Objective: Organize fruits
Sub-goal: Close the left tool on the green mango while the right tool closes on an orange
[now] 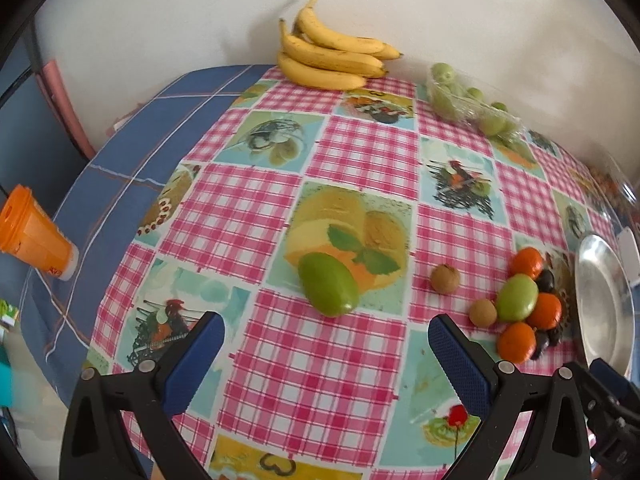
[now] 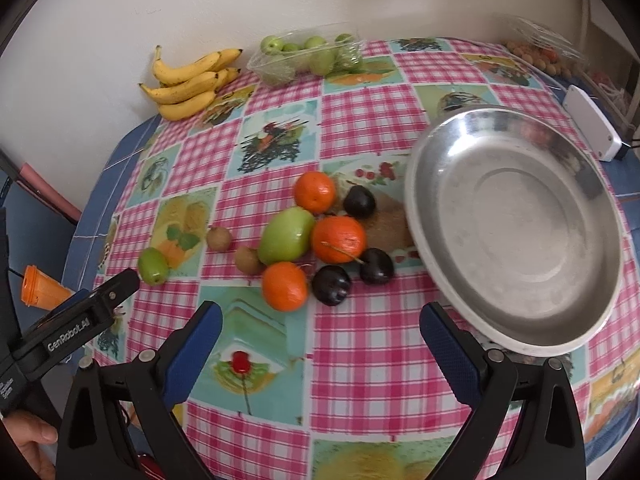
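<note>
Bench [image 2: 360, 360], checked cloth, carrying all items. Steel dish [image 2: 516, 240], sitting at 3 o'clock of the loose fruit pile [image 2: 320, 236], holding nothing. Clear tray [image 2: 280, 68], lying at 12 o'clock by the wall, holding small green fruits; bananas [image 2: 188, 84] lying beside it. Lone green fruit [image 1: 329, 289] resting apart, just ahead of the left gripper [image 1: 324, 356], jaws standing wide, gripping nothing. Right gripper [image 2: 320, 356], jaws likewise wide and bare, hovering near the pile. Advice: straddling one outer fruit squarely, closing gently, avoiding nudging neighbours.
</note>
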`<state>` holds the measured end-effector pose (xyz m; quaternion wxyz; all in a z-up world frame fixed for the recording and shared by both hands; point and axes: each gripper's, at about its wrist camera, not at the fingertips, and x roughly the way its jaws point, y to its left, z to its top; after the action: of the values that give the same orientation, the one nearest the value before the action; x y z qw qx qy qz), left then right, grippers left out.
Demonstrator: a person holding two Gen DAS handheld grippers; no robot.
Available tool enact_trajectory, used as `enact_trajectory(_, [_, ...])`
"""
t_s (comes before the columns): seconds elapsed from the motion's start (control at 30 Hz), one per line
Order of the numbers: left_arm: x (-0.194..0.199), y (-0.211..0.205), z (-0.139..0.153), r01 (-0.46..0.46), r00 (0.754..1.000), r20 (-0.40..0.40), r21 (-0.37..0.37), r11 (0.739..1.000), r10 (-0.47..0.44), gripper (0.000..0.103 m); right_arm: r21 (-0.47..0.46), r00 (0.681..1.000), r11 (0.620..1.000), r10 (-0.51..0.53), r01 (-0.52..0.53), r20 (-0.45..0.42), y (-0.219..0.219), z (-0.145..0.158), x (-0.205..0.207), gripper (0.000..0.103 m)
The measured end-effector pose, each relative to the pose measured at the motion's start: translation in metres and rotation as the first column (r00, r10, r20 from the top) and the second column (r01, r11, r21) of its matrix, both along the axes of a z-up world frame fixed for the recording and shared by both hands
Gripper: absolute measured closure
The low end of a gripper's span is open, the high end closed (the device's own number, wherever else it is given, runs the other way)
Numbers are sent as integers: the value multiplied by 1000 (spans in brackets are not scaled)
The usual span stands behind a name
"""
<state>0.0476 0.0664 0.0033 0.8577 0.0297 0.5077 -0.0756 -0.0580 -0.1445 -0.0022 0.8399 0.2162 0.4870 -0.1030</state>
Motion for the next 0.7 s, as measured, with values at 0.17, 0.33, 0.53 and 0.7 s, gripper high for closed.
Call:
enact_trajectory(0.17, [8, 6, -3, -24, 1000, 10, -14, 1000, 24, 0, 5, 999, 999, 42, -42, -7, 11, -2, 11, 19])
enact_trajectory(0.33, [15, 1, -13, -7, 999, -39, -3, 1000, 7, 0, -2, 997, 998, 65, -65, -38, 16, -9, 22, 41])
enact_trajectory(0.53, [25, 6, -24, -40, 995, -96, -69, 997, 34, 10, -19, 993, 996, 82, -84, -81, 20, -18, 33, 55])
enact_trajectory(0.7, [31, 3, -33, -42, 991, -127, -77, 996, 32, 22, -37, 990, 995, 87, -92, -107, 23, -23, 39, 61])
